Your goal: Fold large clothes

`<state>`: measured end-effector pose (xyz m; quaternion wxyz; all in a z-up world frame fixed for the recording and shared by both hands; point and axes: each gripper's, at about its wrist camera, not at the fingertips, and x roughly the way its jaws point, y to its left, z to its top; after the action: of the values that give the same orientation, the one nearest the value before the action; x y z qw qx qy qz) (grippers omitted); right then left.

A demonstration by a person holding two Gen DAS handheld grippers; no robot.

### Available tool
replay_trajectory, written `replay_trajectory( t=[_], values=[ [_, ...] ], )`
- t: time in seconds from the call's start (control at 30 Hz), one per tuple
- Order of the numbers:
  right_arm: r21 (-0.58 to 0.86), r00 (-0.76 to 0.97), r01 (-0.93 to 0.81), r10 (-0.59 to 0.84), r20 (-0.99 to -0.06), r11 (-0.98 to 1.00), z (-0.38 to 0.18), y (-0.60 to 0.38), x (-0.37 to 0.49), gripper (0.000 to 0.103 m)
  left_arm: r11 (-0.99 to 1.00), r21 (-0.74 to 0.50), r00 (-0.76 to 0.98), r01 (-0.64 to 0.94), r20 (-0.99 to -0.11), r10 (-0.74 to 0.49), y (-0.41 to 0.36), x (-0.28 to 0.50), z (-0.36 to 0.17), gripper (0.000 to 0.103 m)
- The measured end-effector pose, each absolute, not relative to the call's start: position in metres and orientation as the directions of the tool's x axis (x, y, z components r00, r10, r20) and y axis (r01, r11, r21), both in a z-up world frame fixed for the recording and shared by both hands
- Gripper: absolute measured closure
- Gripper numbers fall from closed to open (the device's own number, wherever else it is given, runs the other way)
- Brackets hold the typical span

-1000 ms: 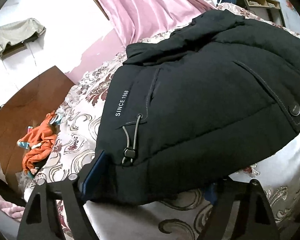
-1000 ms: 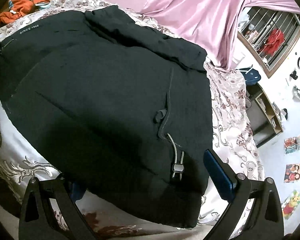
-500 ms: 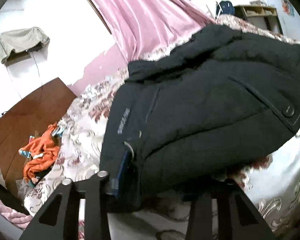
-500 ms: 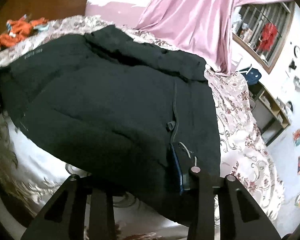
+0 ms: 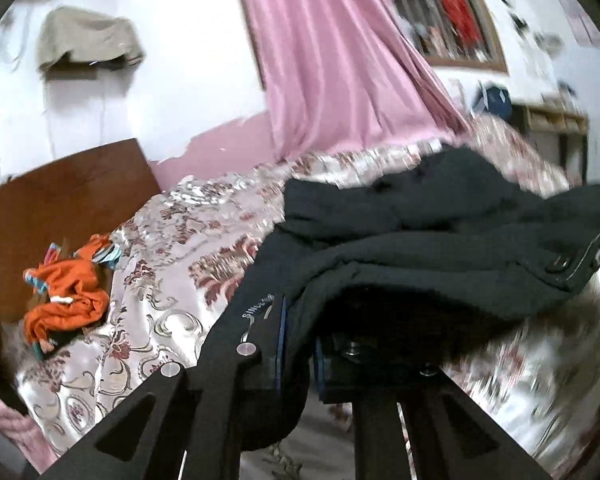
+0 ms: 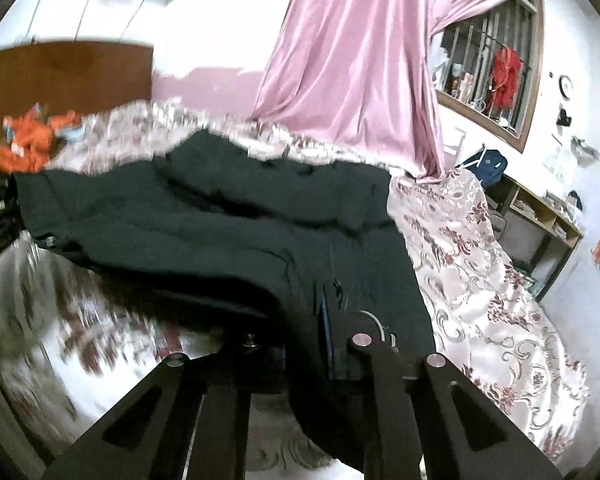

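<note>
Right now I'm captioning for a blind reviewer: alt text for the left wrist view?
The left gripper is shut on the hem of a black jacket, raising it off a floral bedspread. Behind are an orange garment and a pink curtain.

My bed (image 5: 168, 304) wears a shiny pale spread with maroon floral scrollwork, and its brown wooden headboard (image 5: 52, 208) stands at the far left. On the spread lies the black padded jacket (image 5: 440, 248), its far part resting on the cover and its near hem raised off it. A crumpled orange garment (image 5: 64, 300) sits against the headboard, well apart from the jacket.
</note>
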<state>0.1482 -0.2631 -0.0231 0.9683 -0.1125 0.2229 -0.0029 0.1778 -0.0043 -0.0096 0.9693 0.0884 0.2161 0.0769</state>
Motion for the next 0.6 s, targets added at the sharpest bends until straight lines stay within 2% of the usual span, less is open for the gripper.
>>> replay_trajectory(
  t=[0.27, 0.4, 0.6],
  values=[
    [-0.233, 0.968, -0.015, -0.045, -0.247, 0.972, 0.003, -0.254, 0.114, 0.095, 0.978, 0.156, 0.936, -0.142, -0.302, 0.184, 0.002, 0.147, 0.025, 0.094],
    [-0.215, 0.978, -0.028, -0.018, -0.210, 0.976, 0.020, -0.253, 0.094, 0.095, 0.982, 0.138, 0.948, -0.125, -0.277, 0.160, 0.004, 0.128, 0.049, 0.094],
    [-0.284, 0.992, -0.048, 0.012, -0.128, 0.958, 0.054, -0.251, 0.062, 0.095, 0.980, 0.168, 0.970, -0.107, -0.198, 0.140, 0.002, 0.102, 0.084, 0.095]
  ],
)
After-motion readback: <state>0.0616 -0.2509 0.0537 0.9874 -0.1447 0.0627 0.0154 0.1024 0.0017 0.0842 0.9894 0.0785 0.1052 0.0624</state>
